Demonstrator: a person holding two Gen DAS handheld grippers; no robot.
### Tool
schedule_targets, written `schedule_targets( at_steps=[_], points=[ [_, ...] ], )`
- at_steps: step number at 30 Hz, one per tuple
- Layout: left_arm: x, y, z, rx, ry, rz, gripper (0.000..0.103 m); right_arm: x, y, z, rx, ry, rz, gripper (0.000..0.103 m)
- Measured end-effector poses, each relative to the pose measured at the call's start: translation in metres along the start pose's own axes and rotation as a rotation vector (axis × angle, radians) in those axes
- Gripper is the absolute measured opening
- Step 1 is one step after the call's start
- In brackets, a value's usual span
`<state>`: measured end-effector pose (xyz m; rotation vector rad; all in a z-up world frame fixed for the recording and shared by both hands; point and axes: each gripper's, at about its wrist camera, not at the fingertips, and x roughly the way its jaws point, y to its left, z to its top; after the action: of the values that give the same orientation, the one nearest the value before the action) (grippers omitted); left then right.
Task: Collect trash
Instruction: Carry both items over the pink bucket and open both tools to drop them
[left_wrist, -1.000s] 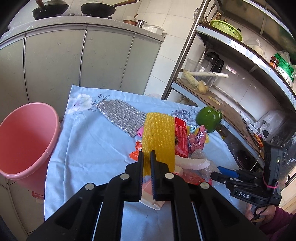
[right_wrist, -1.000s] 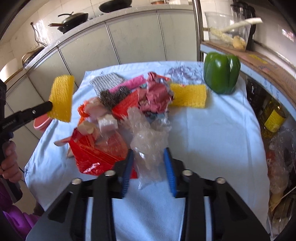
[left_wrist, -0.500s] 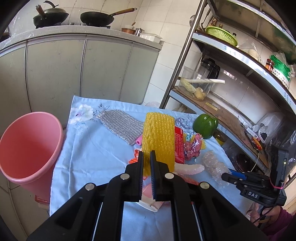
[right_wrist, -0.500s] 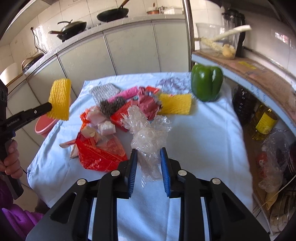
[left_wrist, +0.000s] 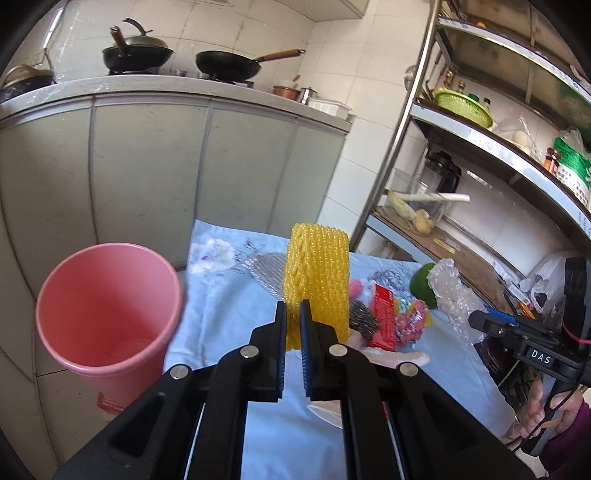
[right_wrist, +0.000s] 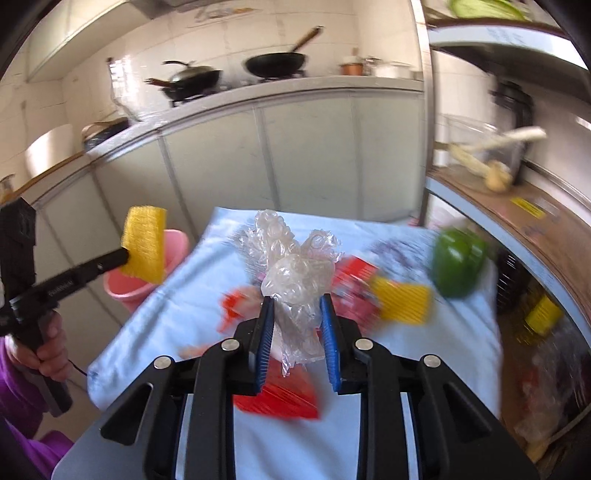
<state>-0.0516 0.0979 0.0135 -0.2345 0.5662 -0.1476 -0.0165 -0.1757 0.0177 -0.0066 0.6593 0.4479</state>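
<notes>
Blue-clothed kitchen table (left_wrist: 221, 306), litter mid-cloth. Left gripper (left_wrist: 291, 317) clamped on yellow foam mesh sleeve (left_wrist: 317, 269); right gripper (right_wrist: 297, 317) pinching crumpled clear bubble wrap (right_wrist: 295, 273), both clear of the cloth. Carry step; next, over pink plastic bin (left_wrist: 107, 306) beside table, then release

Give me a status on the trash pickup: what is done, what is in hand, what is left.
Done: little; the pink bin looks nearly empty.
In hand: the left gripper is shut on a yellow foam net, lifted beside the bin; the right gripper grips crumpled bubble wrap above the table.
Left: bin both, then clear the red wrappers, steel scrubber and second yellow net.
</notes>
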Motion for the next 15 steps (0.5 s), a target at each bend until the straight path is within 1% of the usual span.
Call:
schedule_targets(
  at_steps=[4, 8, 13, 15],
  points=[
    [-0.013, 0.021, 0.004, -0.026, -0.035, 0.06, 0.006, 0.023, 0.035, 0.022, -0.052, 0.006, 0.1, 0.026],
    [-0.022, 0.048, 0.006, -0.06, -0.051, 0.134, 0.006, 0.053, 0.082, 0.042, -0.124, 0.027, 0.211, 0.026],
    [-0.025, 0.087, 0.005, -0.103, -0.057, 0.232, 0.006, 0.09, 0.14, 0.057, -0.217, 0.056, 0.306, 0.026],
    [-0.022, 0.101, 0.003, -0.117, -0.053, 0.263, 0.006, 0.105, 0.158, 0.061, -0.23, 0.075, 0.336, 0.026]
  ],
)
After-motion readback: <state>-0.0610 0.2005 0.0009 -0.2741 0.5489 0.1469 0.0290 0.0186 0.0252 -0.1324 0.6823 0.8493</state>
